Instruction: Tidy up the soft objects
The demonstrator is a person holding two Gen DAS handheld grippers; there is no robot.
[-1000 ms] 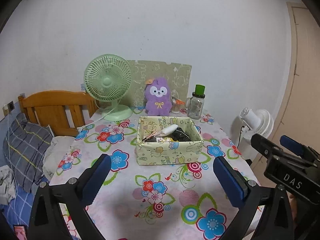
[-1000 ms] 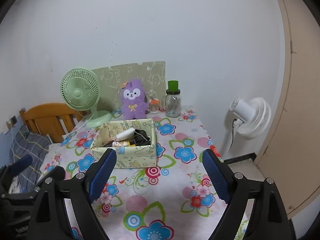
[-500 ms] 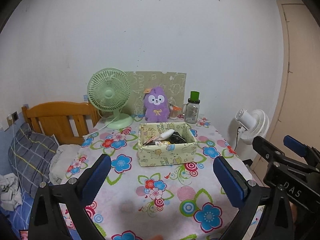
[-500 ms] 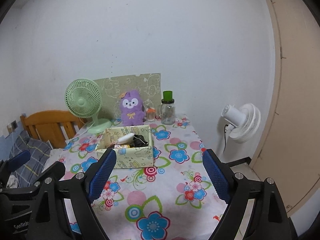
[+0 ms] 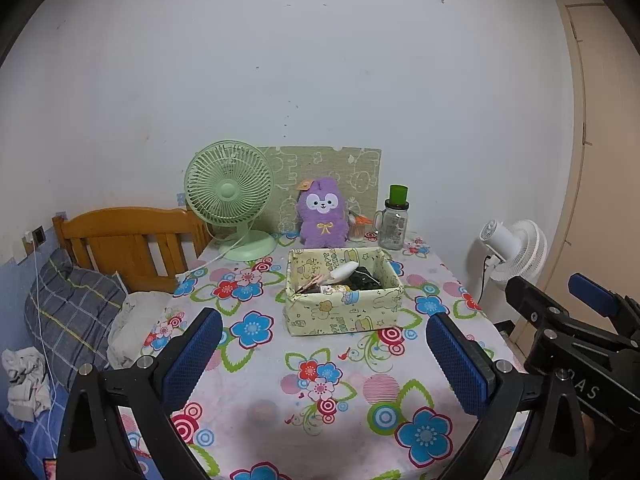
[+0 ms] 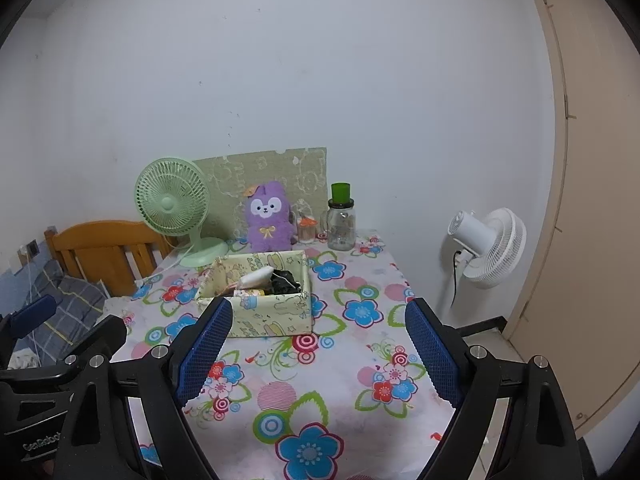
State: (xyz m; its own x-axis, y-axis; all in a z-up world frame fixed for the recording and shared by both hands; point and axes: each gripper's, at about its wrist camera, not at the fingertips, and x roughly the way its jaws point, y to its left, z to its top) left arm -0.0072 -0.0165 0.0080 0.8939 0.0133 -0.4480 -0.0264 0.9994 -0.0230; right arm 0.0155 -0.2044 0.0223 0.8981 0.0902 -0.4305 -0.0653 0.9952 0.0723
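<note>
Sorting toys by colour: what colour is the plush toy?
Purple, with a white face; the plush toy shows best in the left wrist view.

Left gripper (image 5: pixel 324 364) and right gripper (image 6: pixel 318 354) are showing black frames, blue textured pads (image 5: pixel 456 364), silver screws (image 6: pixel 477 351), and white lettering (image 6: pixel 42 442) on the bodies.

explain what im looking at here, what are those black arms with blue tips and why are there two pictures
Those are two hand-held grippers, one in each of a person's hands, each carrying a wide-angle camera that looks along its fingers. One picture is from the left gripper, the other from the right gripper. Both are open and hold nothing. Ahead is a table with a floral cloth. On it stand a patterned box with small items inside, a purple plush toy, a green fan and a jar with a green lid.
</note>
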